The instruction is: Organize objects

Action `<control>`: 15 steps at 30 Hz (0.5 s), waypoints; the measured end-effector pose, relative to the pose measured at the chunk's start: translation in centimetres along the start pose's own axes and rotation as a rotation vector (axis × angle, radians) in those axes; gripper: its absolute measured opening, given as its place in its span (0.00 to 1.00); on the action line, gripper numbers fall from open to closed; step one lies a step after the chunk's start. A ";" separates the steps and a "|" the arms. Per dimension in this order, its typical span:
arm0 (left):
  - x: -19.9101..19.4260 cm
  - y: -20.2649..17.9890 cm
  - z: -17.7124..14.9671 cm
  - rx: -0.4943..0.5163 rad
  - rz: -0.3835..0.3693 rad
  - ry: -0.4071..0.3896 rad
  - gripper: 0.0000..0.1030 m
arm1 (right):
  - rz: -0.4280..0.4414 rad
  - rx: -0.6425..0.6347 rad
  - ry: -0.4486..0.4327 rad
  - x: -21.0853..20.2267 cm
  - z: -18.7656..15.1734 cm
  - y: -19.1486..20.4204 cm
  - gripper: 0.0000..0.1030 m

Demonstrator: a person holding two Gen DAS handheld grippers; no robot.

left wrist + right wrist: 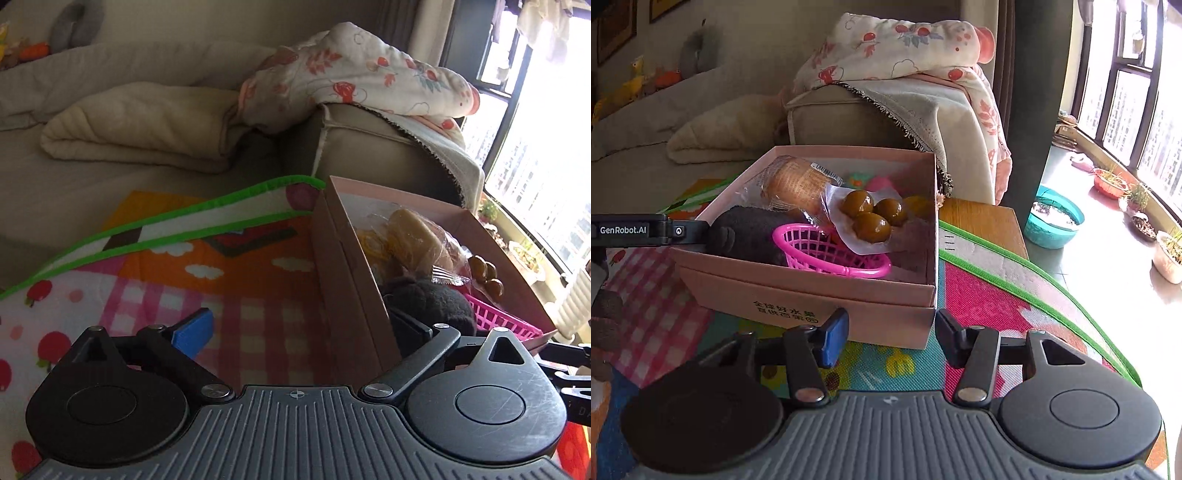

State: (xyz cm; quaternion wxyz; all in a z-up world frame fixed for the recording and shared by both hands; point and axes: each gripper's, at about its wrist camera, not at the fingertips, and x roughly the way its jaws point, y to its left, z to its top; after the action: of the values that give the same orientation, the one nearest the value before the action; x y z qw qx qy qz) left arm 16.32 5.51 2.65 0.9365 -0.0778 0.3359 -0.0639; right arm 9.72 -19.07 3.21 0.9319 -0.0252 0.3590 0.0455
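A pink cardboard box [812, 291] stands on a bright play mat [979, 295]. It holds a pink plastic basket [831, 251], a packet of three brown balls [871, 214], wrapped bread [798, 184] and a dark plush toy [746, 232]. My left gripper [303, 330] is wide open and straddles the box's near wall [347, 277]. Its blue pad [195, 332] hangs outside over the mat, and the other finger sits inside beside the plush toy [432, 299]. My right gripper [892, 341] is low in front of the box's front corner, open, with nothing pressed between its pads.
A beige sofa [110, 184] carries a folded cream blanket [140, 125]; a flowered quilt [905, 48] drapes over the armrest behind the box. A wooden side table [982, 221], a teal basin [1052, 221] and plant pots [1167, 254] lie to the right by the window.
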 end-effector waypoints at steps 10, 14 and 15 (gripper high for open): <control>1.8 -0.3 0.9 0.072 0.062 -0.040 1.00 | 0.004 0.015 -0.026 -0.2 -0.3 0.4 0.59; -1.4 -0.5 0.8 0.039 0.048 -0.112 0.99 | 0.004 0.029 -0.052 -2.0 -1.5 0.5 0.86; -2.6 -0.6 0.6 0.029 0.035 -0.132 0.99 | 0.004 0.027 -0.058 -2.6 -1.9 0.7 0.88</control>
State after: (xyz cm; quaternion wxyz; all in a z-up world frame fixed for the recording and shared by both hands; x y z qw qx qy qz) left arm 14.68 5.46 4.85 0.9586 -0.0624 0.2739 -0.0471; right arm 6.44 -18.67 3.52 0.9421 -0.0104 0.3323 0.0430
